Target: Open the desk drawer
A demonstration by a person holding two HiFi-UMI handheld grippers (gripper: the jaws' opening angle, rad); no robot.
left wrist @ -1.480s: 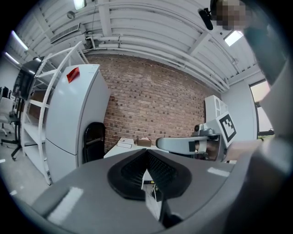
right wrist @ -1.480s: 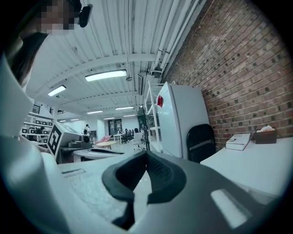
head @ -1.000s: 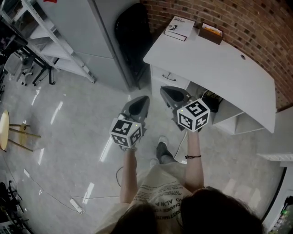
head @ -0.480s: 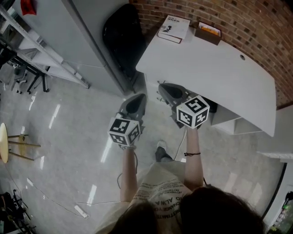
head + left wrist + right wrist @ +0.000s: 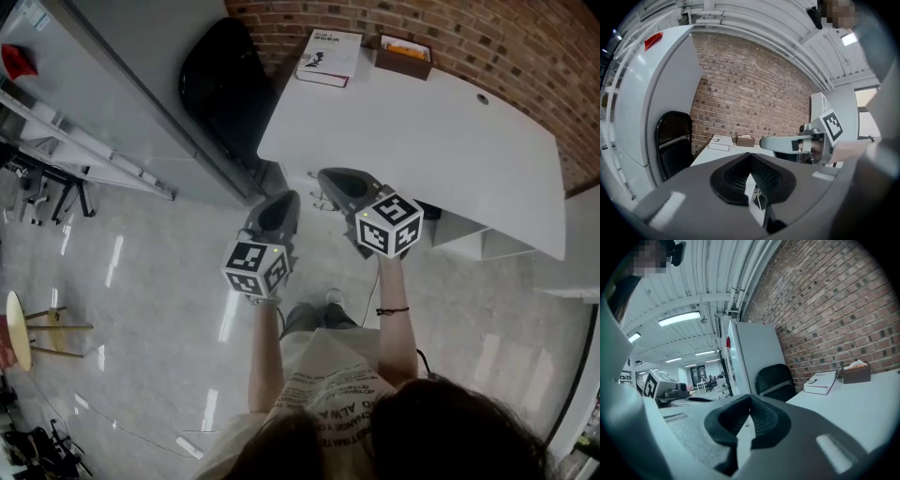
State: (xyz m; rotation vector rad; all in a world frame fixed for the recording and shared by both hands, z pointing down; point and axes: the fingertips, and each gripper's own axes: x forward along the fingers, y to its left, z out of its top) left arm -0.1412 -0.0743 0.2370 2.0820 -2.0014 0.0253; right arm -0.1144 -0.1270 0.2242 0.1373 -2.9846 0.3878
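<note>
The person's two forearms are reaching forward over the shiny floor (image 5: pixel 141 309), each hand holding a pair of tongs with a marker cube at its back. The left tongs (image 5: pixel 287 201) are hanging over the floor, in front of the left corner of the bench (image 5: pixel 450 141). Their jaws are lying together at the tip, with nothing between them. The right tongs (image 5: pixel 328 178) are pointing at the near edge of the bench. Their jaws are also meeting at the tip and are holding nothing.

The drawer (image 5: pixel 307 184) is sitting under the left end of the bench top. Only a narrow strip of its white front is showing from above, just beside the tip of the right tongs. I cannot tell if the tongs are touching it.

At the far side of the bench, a white book (image 5: pixel 328 44) and a brown box (image 5: pixel 403 49) are lying near each other, close to the brick wall (image 5: pixel 487 47). A black chair (image 5: pixel 225 80) is standing left of the bench, beside a tall white cabinet (image 5: pixel 122 56).
</note>
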